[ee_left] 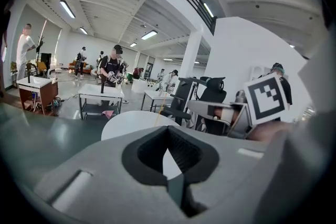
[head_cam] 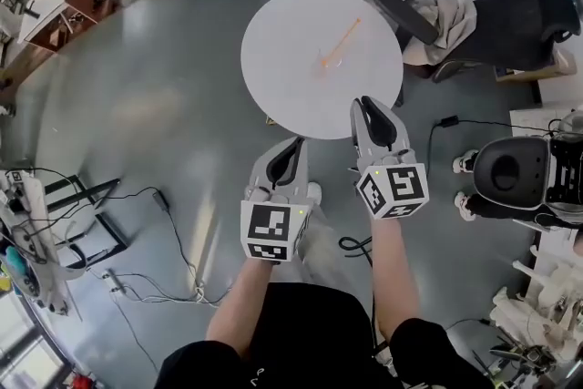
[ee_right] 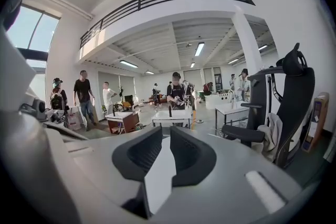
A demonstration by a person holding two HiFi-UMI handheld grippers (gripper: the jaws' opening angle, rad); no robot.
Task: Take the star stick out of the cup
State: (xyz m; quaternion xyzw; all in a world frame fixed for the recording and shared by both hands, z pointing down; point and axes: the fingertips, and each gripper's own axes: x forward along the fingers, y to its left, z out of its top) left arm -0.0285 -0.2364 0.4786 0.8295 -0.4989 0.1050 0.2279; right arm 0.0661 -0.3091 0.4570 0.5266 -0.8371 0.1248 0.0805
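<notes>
While poised at the near rim of a round white table point(head_cam: 273, 96), well short of the target: left gripper point(head_cam: 297, 143) w/ jaws together and nothing btwn them; right gripper point(head_cam: 368, 103) w/ jaws a narrow way apart, only bare tabletop showing thru the gap. Orange star stick point(head_cam: 344, 36) leaning up and to the right out of what looks like a small clear cup point(head_cam: 330, 62) near the table's centre, well apart from both tools; star end too small to make out. Judged to be at approach stage, no contact yet w/ stick or cup. Risks from here: cup, prob. light, tipping or sliding if the stick gets dragged sideways rather than drawn out along its lean; thin stick slipping or twisting btwn the pads if pinched off-centre or too near its tip; cup knocked over by a jaw coming in too low; cup riding up w/ the stick unless steadied by the other gripper.
</notes>
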